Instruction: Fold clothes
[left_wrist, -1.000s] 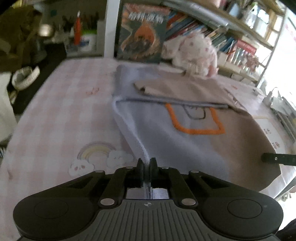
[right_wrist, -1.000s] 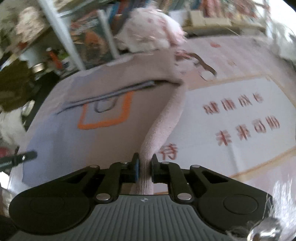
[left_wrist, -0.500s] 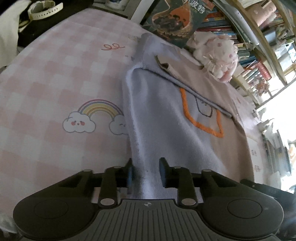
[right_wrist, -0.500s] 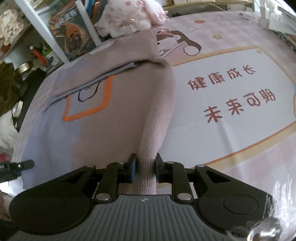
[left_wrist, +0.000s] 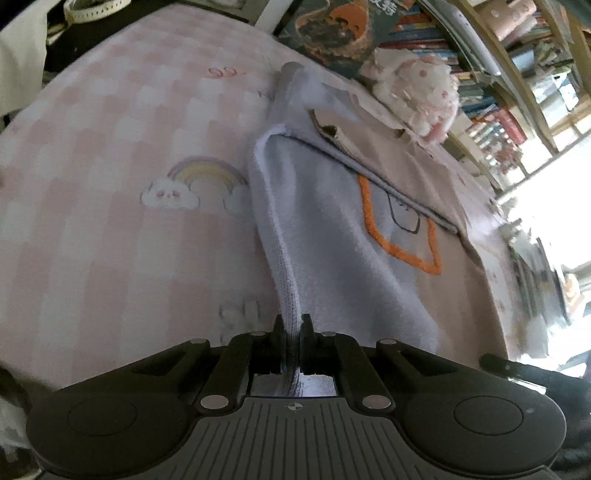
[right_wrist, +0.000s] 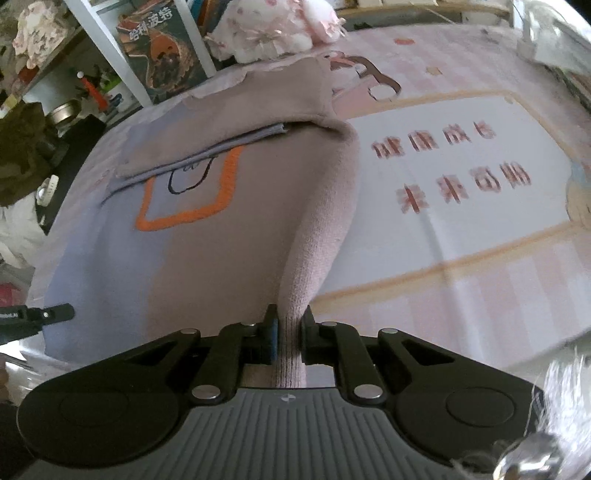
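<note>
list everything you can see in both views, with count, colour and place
sweater: 1, lilac and mauve with orange outline, on the bed, near hem lifted
bedsheet: 1, pink check with rainbow print, under the sweater
plush toy: 1, white and pink, behind the sweater
book: 1, dark cover, upright by the shelf post
bookshelf: 1, packed with books, behind the bed
left tool: 1, black, shut on lilac hem corner
right tool: 1, black, shut on mauve hem corner

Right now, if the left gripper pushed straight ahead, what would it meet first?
The lilac knit sweater it already pinches: the left gripper would run along its raised folded edge. Depth beyond is unclear.
</note>
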